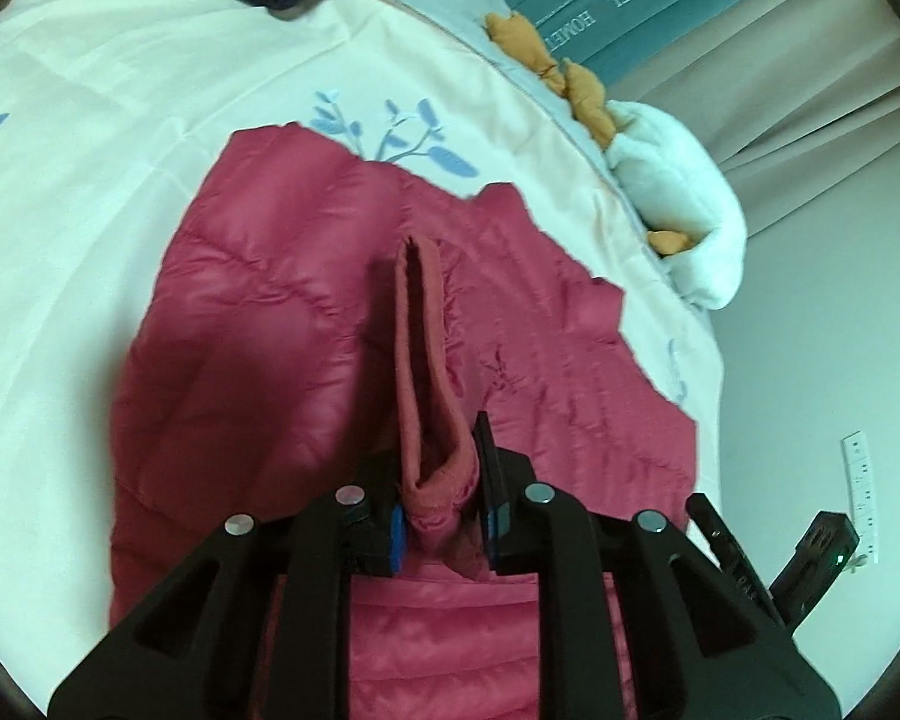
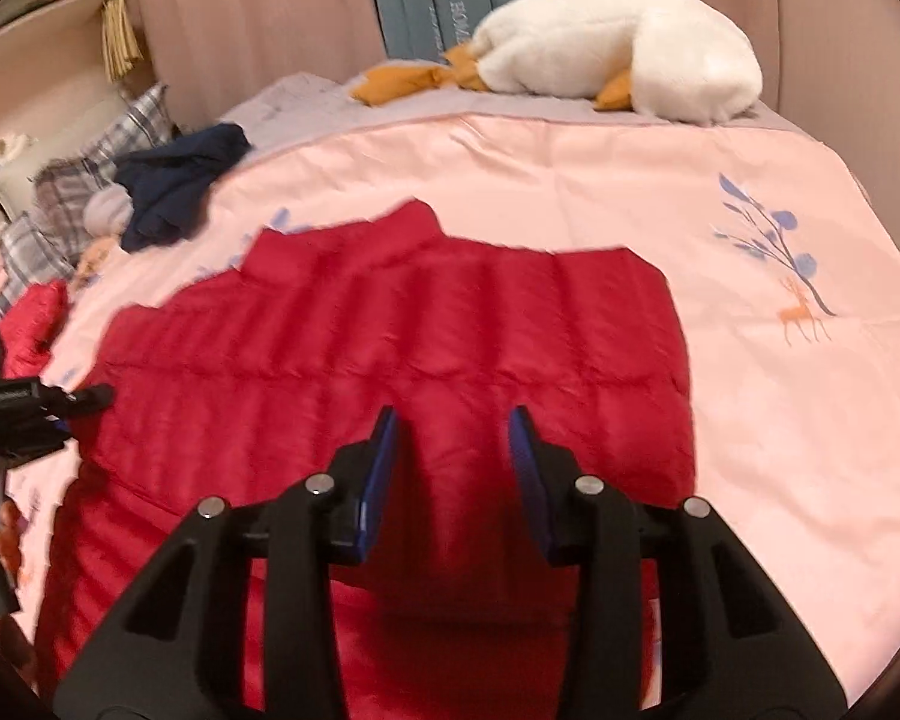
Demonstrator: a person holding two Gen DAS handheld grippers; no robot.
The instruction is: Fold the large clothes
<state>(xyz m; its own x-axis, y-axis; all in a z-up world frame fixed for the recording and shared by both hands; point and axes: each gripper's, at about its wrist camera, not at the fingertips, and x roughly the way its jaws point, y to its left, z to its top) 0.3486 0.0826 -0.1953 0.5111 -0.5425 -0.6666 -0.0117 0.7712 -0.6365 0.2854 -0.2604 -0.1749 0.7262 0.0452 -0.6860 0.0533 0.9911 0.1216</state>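
Bedspread (image 2: 570, 180) lies bare beyond red jacket (image 2: 390, 330); left gripper (image 1: 438, 480) pinches its hem, right gripper (image 2: 453, 438) gapes unladen.

Both grippers are built the same: matte black plastic linkage arms with triangular cut-outs, pinned by four round silver rivet heads per unit. Left gripper (image 1: 441, 516): black fingers (image 1: 487, 468) faced with blue pads, only thin blue edges visible. Right gripper (image 2: 453, 468): broad dark-blue pads on the inner faces of its fingers (image 2: 384, 456). In the right wrist view, the left unit's black body is seen at the frame edge; its small printed label is unreadable.
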